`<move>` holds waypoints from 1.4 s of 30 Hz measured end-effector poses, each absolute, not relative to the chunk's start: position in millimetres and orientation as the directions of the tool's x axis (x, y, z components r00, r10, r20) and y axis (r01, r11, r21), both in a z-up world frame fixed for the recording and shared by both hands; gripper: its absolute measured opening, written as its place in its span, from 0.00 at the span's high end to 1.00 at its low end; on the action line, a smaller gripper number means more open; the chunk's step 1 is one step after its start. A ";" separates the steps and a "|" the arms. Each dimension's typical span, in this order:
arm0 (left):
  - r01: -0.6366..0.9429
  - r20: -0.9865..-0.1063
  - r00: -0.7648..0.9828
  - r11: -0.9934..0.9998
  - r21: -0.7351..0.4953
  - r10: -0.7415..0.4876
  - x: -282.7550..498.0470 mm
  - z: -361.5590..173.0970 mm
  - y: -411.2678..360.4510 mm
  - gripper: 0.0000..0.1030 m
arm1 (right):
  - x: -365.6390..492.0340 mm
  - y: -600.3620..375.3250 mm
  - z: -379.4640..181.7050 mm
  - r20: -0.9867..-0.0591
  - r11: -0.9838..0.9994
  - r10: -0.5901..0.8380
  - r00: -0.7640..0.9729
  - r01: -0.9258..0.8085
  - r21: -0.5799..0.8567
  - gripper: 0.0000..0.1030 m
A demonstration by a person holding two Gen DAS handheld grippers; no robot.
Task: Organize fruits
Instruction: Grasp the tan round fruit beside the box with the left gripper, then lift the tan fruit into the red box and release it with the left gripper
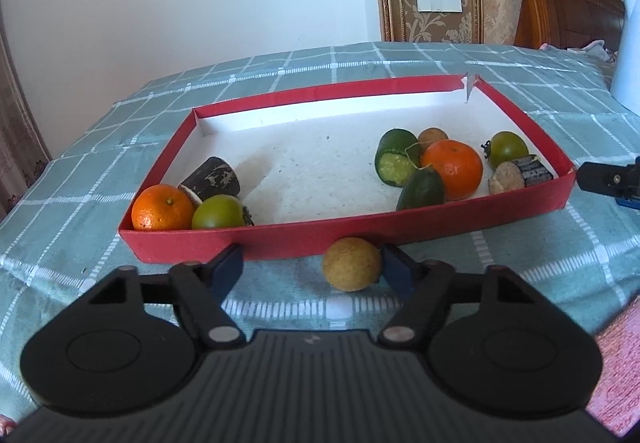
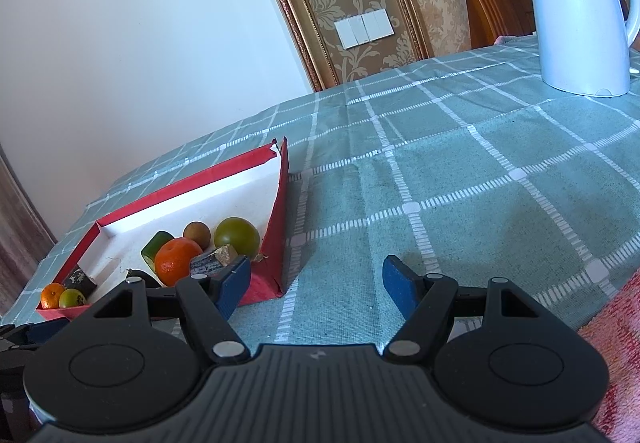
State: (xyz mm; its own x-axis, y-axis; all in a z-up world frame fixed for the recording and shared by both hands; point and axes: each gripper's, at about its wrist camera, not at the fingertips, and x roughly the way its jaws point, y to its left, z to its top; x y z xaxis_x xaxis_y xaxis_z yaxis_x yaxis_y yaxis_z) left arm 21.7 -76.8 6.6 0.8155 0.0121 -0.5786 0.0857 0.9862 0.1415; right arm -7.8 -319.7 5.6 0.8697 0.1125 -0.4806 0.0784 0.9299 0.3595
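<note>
A red tray [image 1: 400, 233] with a white floor sits on the checked cloth. In its left corner lie an orange [image 1: 162, 207], a green fruit [image 1: 219, 211] and a dark cut piece [image 1: 212, 179]. On its right lie a second orange [image 1: 454, 169], cut green pieces [image 1: 396, 157], a small brown fruit [image 1: 432, 137] and a green round fruit [image 1: 508, 149]. A small yellow-brown round fruit [image 1: 352, 263] rests on the cloth just in front of the tray. My left gripper [image 1: 312, 267] is open around it, with the fruit against the right pad and well apart from the left one. My right gripper [image 2: 316, 279] is open over bare cloth beside the tray's right end [image 2: 276, 243].
A white electric kettle [image 2: 580, 11] stands at the far right of the table. A pink cloth [image 2: 616, 343] lies at the near right edge. The wall and a wooden headboard [image 1: 560, 3] are behind the table. My right gripper's tip [image 1: 608, 179] shows beside the tray.
</note>
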 end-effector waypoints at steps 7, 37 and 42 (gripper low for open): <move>0.083 -0.577 0.817 0.990 0.113 -0.003 19.8 6.9 -72.4 0.44 | -7.2 -319.8 4.9 -0.481 0.928 0.106 0.870 0.087 0.362 0.30; 0.076 -0.538 0.841 0.997 0.001 -0.064 6.2 9.4 -49.6 0.73 | -7.3 -320.9 4.5 -0.482 0.924 0.089 0.871 0.109 0.366 0.30; 0.051 -0.511 0.859 0.999 0.013 -0.037 -3.4 15.2 -38.6 0.73 | -7.6 -321.8 3.9 -0.481 0.922 0.092 0.872 0.108 0.372 0.29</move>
